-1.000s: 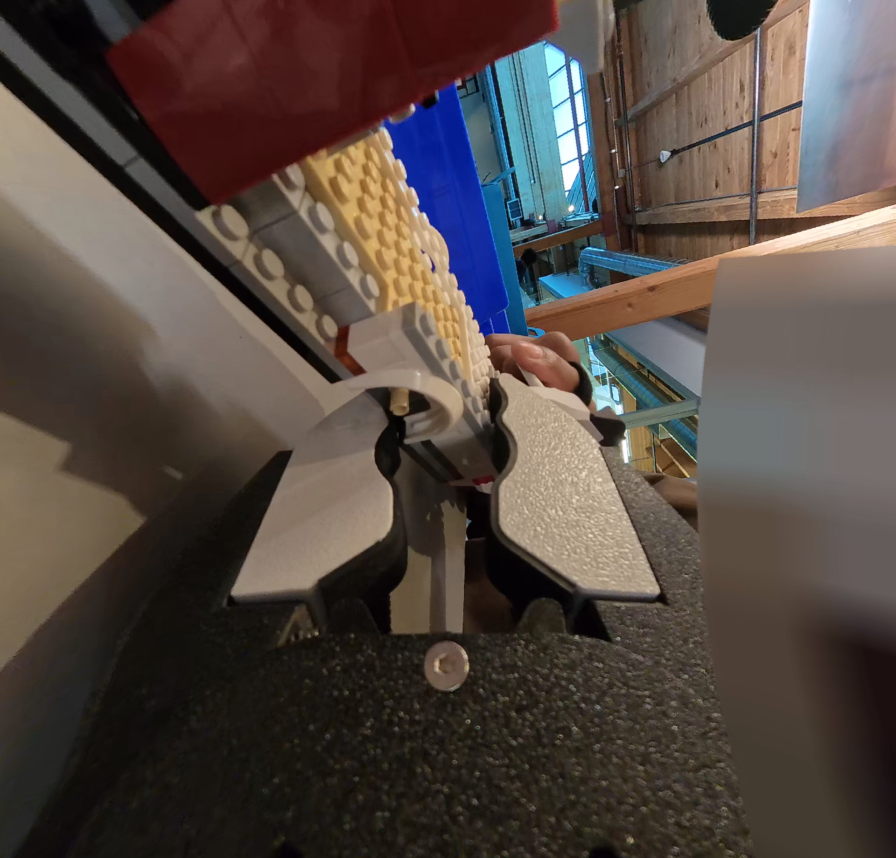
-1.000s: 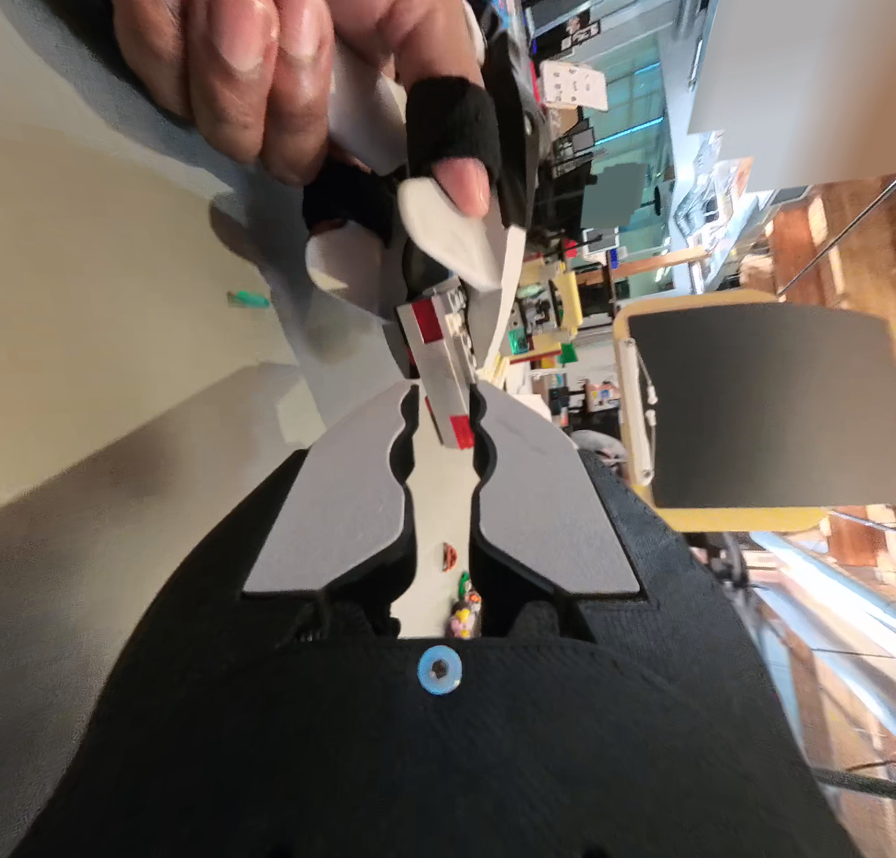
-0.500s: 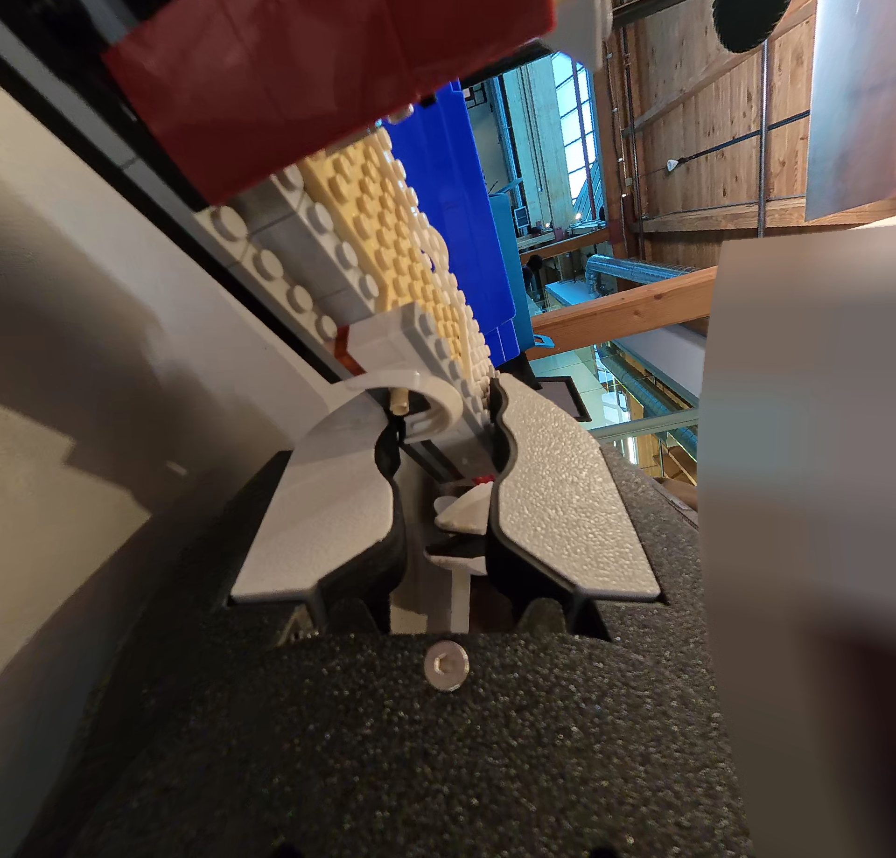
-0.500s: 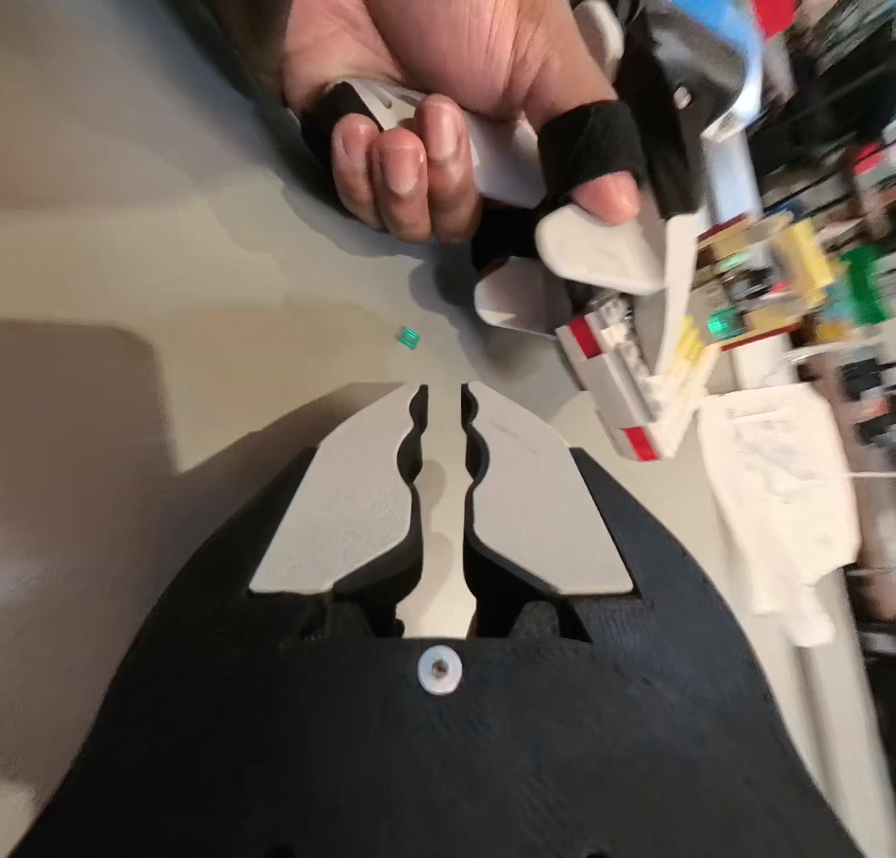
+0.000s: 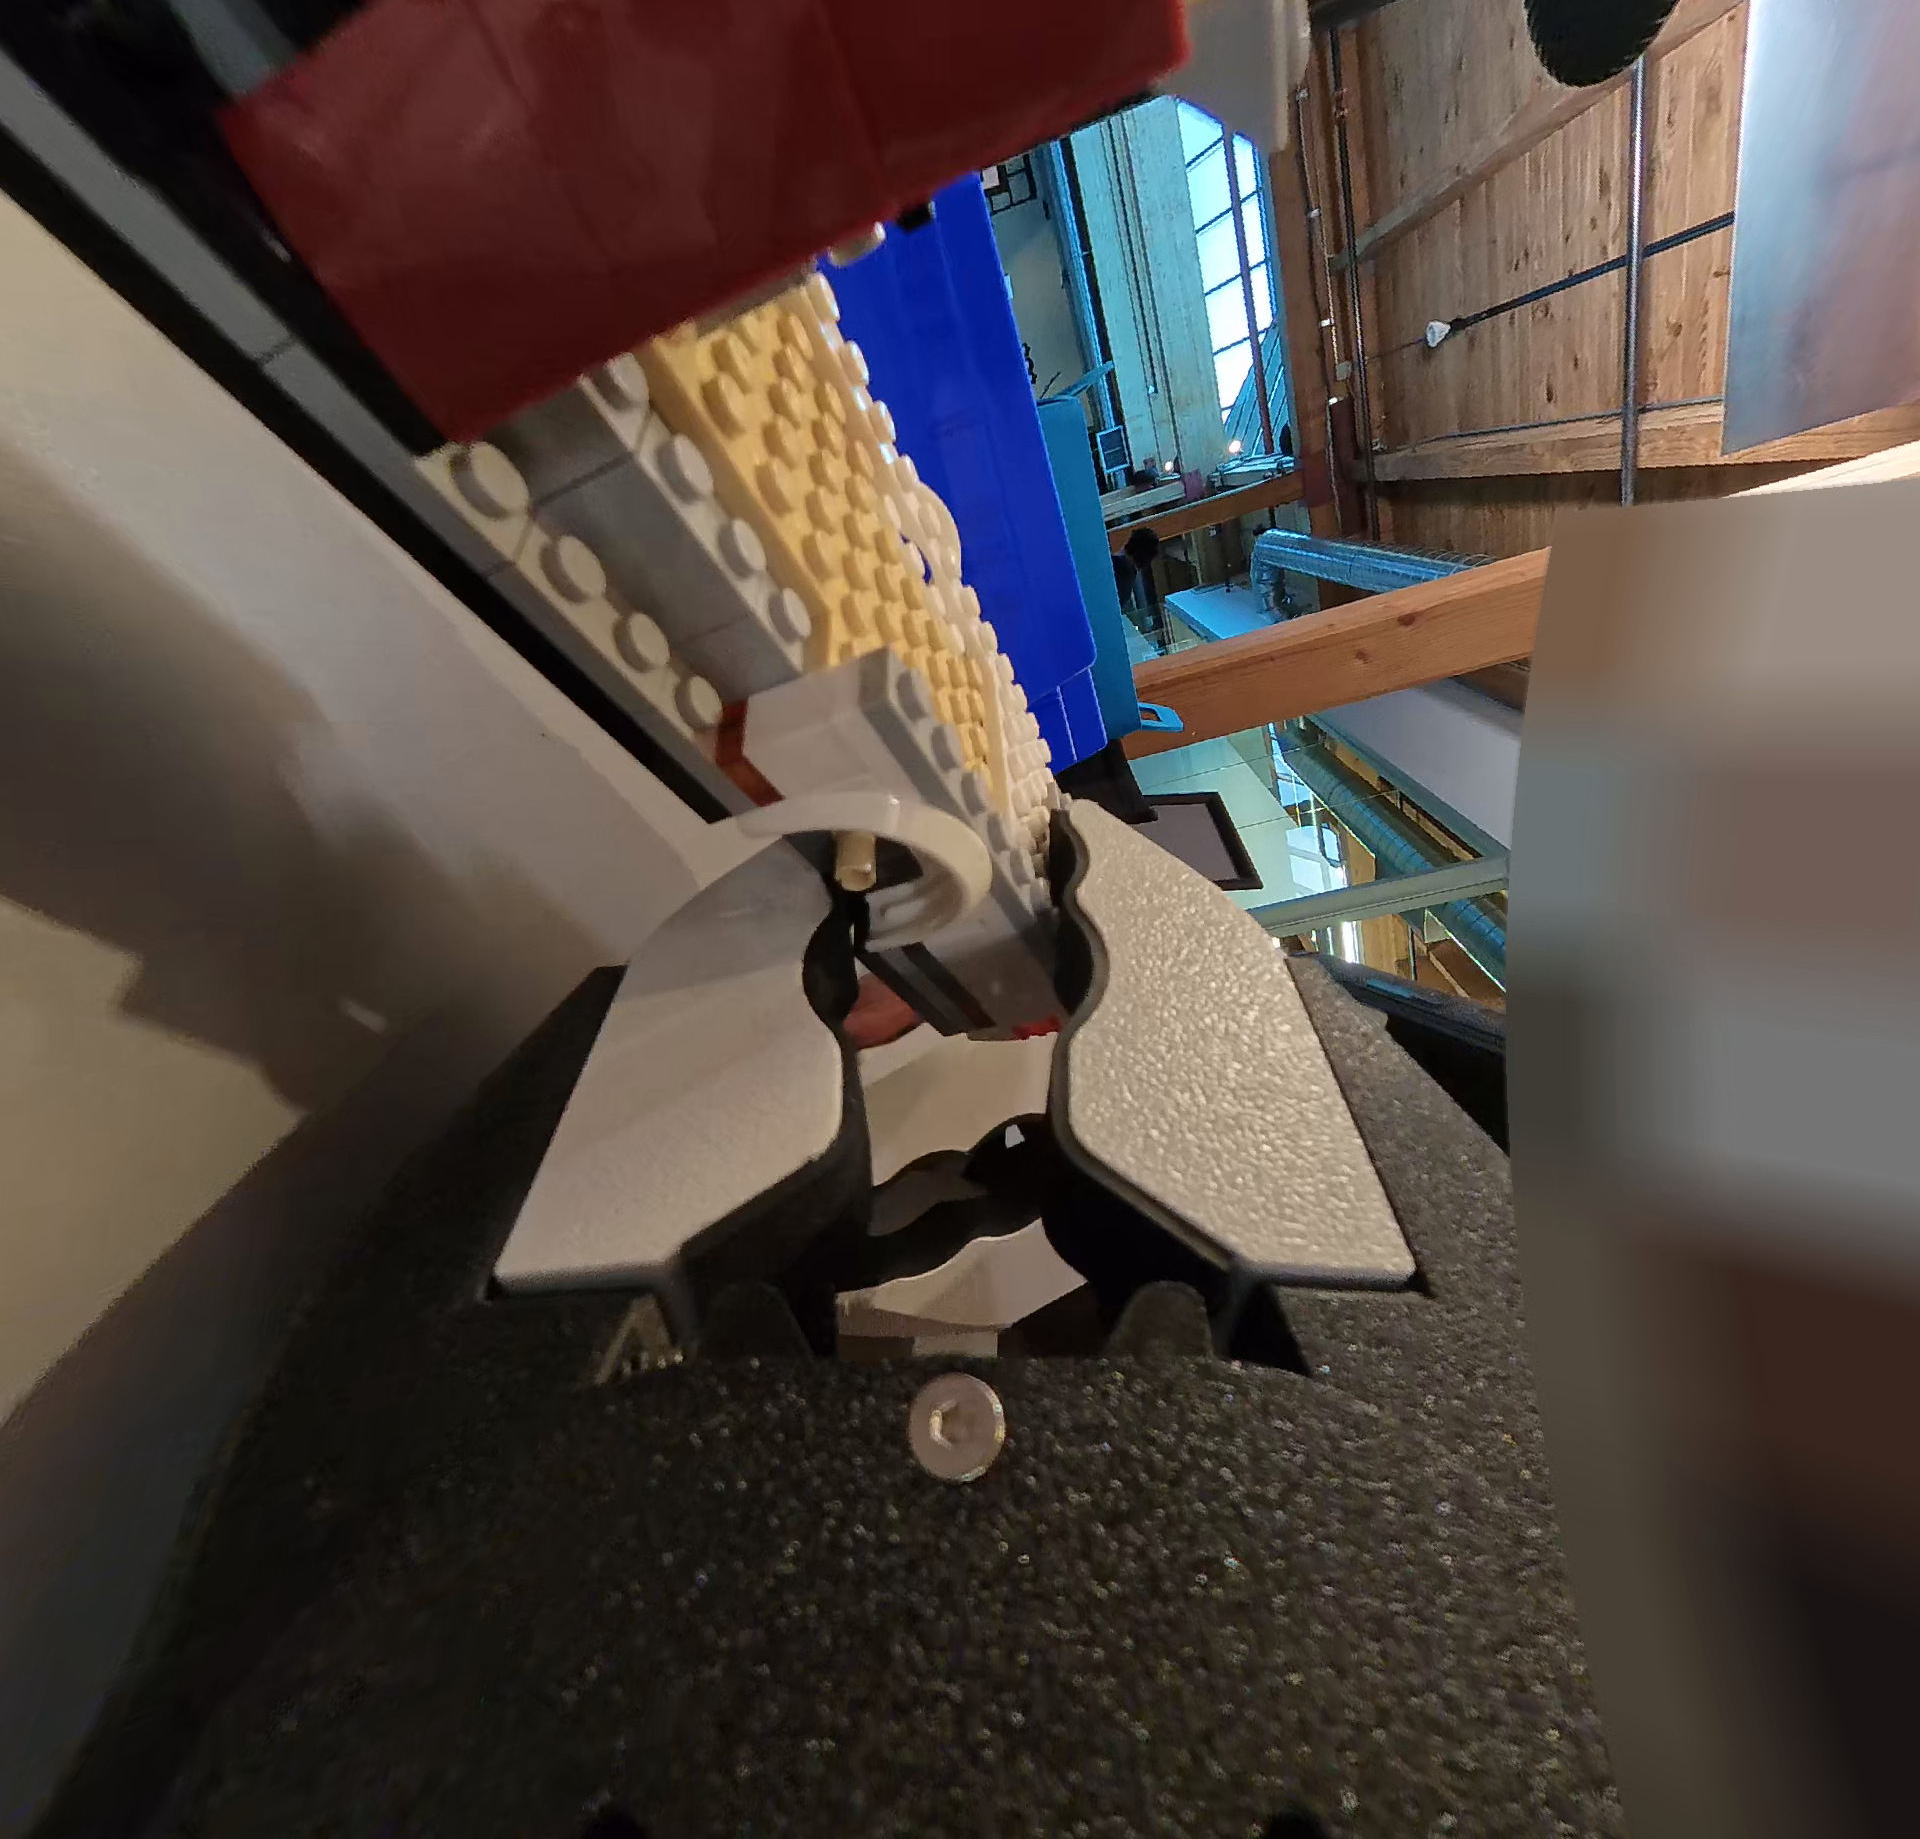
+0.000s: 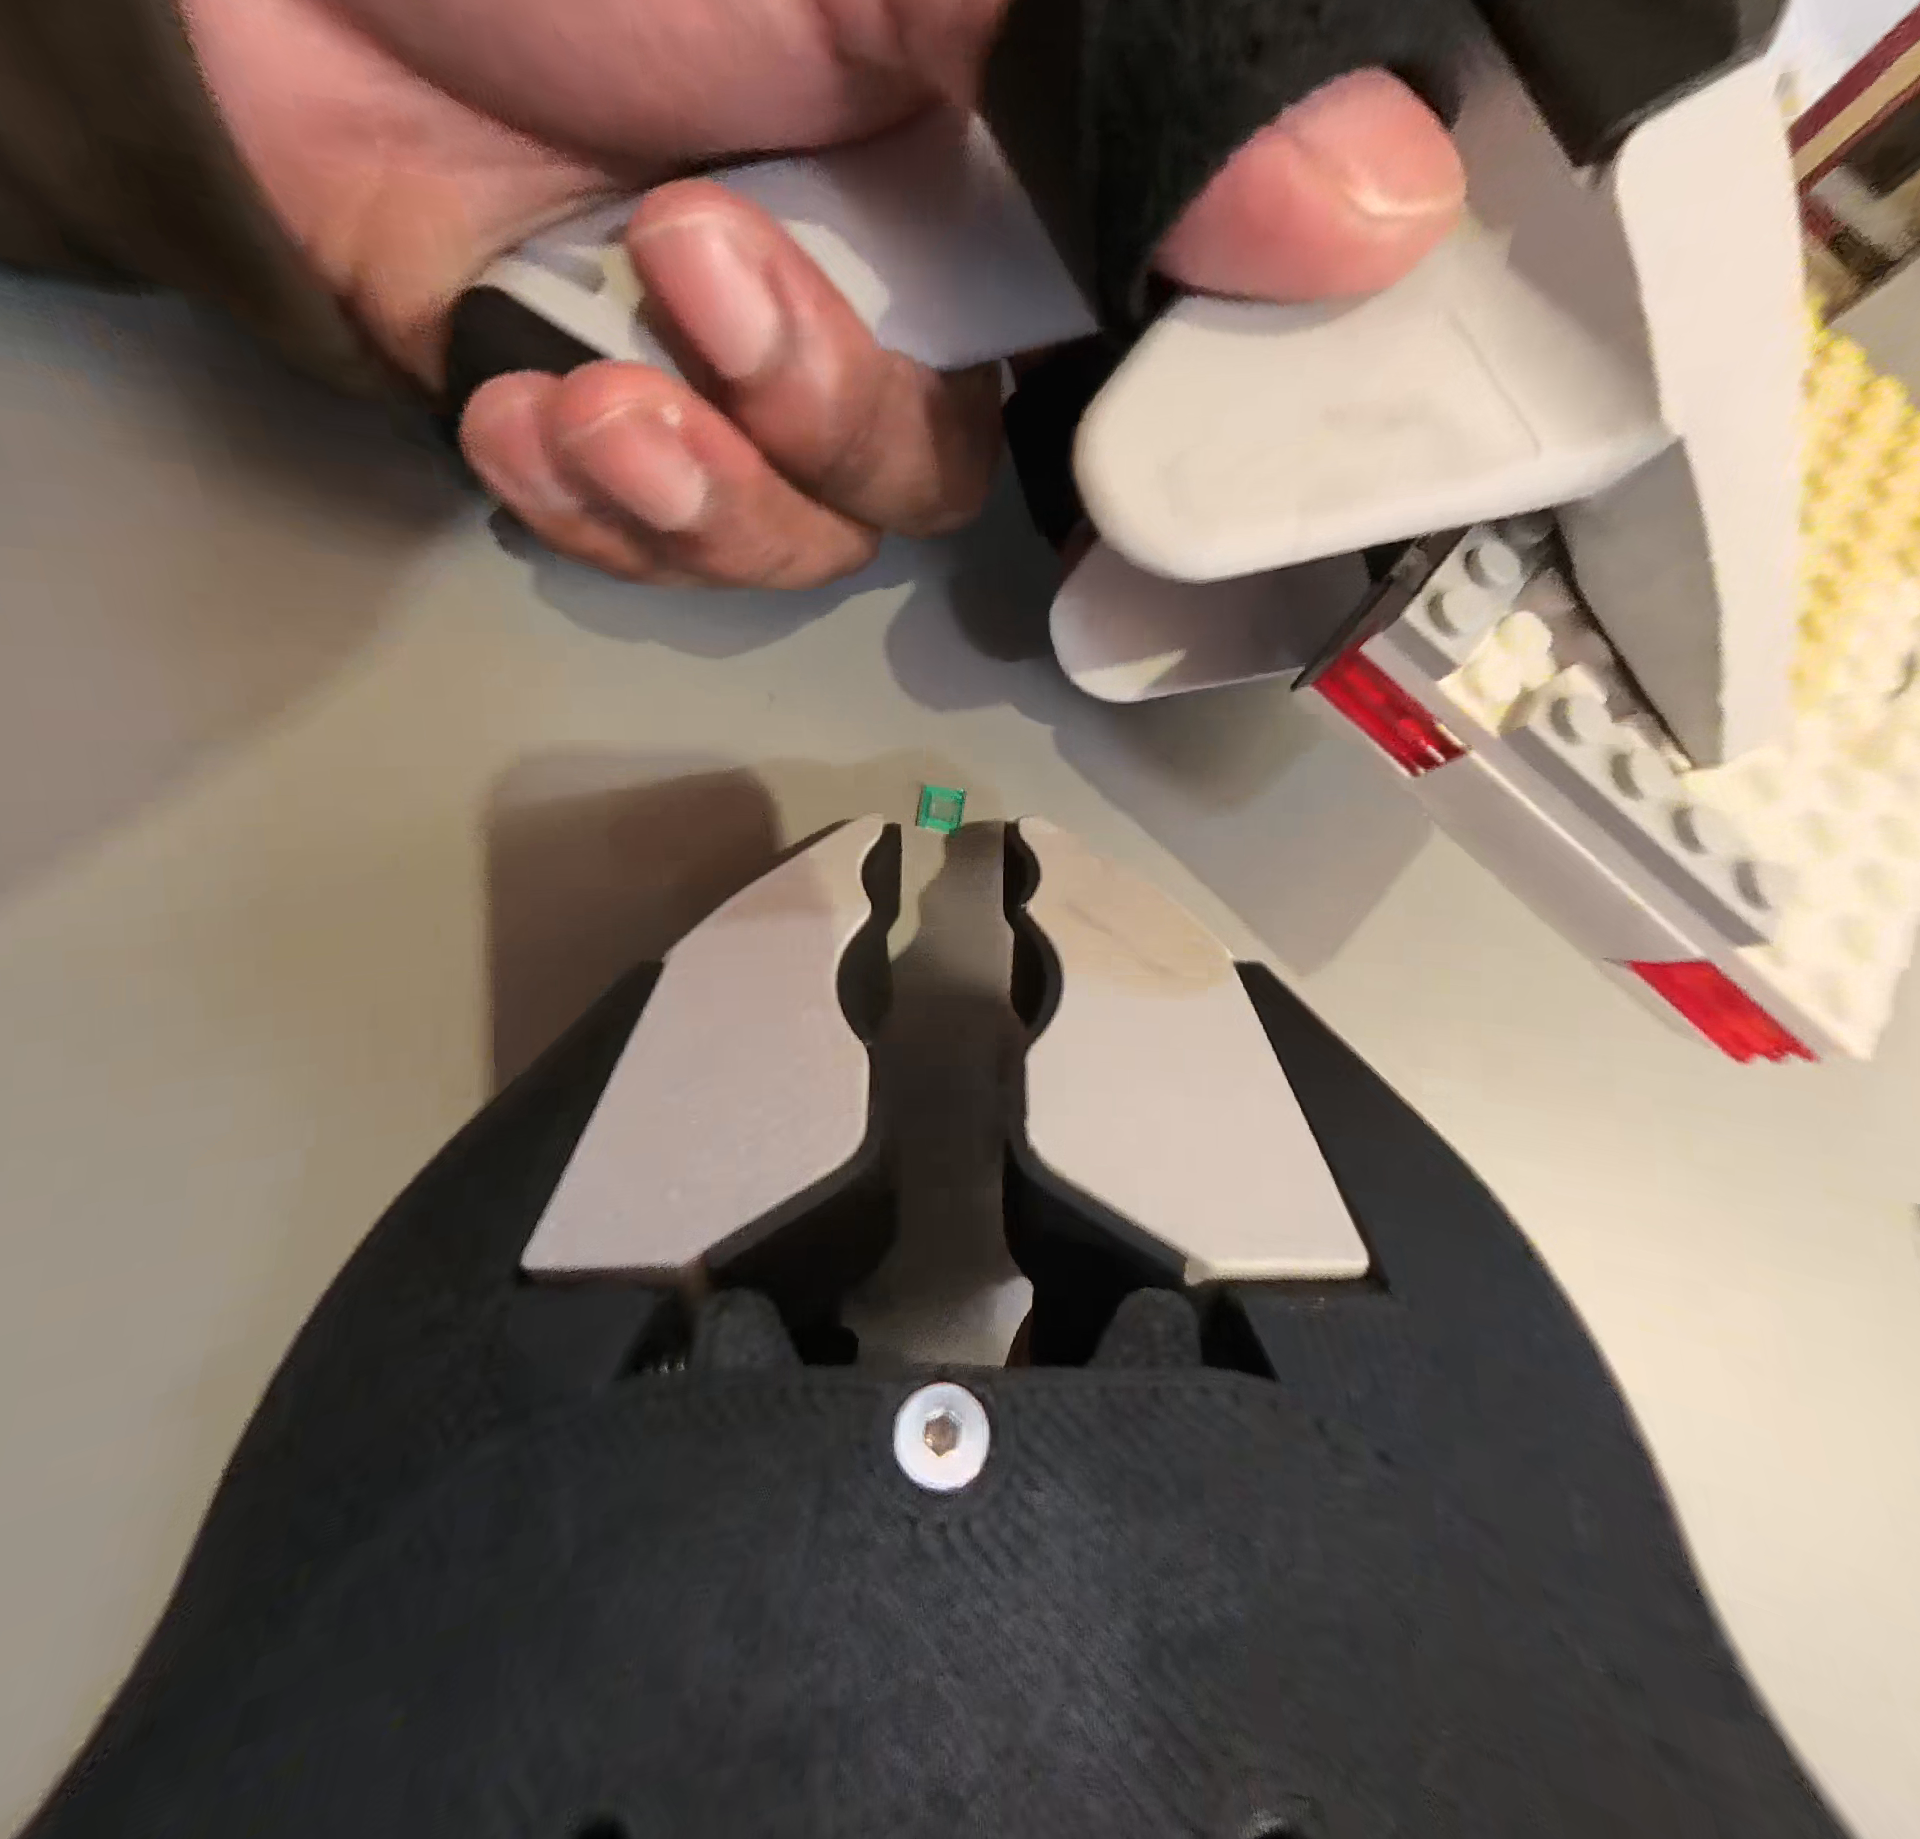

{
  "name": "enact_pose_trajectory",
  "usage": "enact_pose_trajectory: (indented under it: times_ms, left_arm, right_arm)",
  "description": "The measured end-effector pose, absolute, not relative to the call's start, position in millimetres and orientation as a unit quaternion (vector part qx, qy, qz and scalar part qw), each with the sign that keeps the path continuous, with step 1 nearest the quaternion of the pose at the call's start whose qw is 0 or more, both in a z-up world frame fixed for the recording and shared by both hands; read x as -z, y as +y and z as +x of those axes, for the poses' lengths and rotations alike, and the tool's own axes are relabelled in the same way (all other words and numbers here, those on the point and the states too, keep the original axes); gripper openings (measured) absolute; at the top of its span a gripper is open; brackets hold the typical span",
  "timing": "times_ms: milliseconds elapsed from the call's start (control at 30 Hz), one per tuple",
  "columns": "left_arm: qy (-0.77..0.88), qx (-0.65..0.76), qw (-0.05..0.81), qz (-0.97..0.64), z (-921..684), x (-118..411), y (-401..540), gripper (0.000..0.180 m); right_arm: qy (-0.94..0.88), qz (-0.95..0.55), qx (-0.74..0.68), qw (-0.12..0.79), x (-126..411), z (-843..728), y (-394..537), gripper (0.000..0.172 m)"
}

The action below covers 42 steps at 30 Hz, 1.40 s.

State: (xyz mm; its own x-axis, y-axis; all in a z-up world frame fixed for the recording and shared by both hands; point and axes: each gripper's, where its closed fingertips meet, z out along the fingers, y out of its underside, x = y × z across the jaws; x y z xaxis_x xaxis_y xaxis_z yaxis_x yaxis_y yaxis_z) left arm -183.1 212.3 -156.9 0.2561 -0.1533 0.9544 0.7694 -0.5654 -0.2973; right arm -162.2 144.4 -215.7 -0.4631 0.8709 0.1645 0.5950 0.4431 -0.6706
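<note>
My left gripper is shut on the end of a brick model made of grey, cream and red plates, and holds it tilted above the table. The right wrist view shows this too: the left gripper's fingers clamp the model, with a person's hand on the handle. My right gripper is open and empty, low over the pale table. A tiny green square piece lies on the table just ahead of its fingertips, between them and untouched.
A large red block fills the top of the left wrist view, close to the model. Behind it are a blue bin and a wooden beam. The model hangs to the right of my right gripper. About 9 cm separates my left fingertips from my right.
My right gripper left the model's end, which had stood between its fingers, and swung down to the table. Its jaws narrowed, then widened, and the green piece now lies at their tips. The left gripper keeps its hold.
</note>
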Motion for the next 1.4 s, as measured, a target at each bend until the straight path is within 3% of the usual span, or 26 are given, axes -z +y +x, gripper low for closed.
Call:
enact_pose_trajectory:
  times_ms: [700,867,1133,1400]
  left_arm:
    - [-0.225,0.581,0.398,-0.673,-182,155,211,0.035]
    - [-0.22,0.585,0.391,-0.675,-178,157,211,0.035]
    - [-0.227,0.58,0.398,-0.674,-186,156,211,0.035]
    - [-0.22,0.585,0.391,-0.675,-181,155,210,0.035]
  right_arm:
    - [-0.834,-0.391,-0.304,0.245,203,-158,150,0.0]
    - [-0.831,-0.382,-0.309,0.26,185,-157,167,0.0]
    - [-0.84,-0.378,-0.3,0.25,201,-163,156,0.014]
    - [-0.845,-0.386,-0.314,0.198,217,-171,154,0.017]
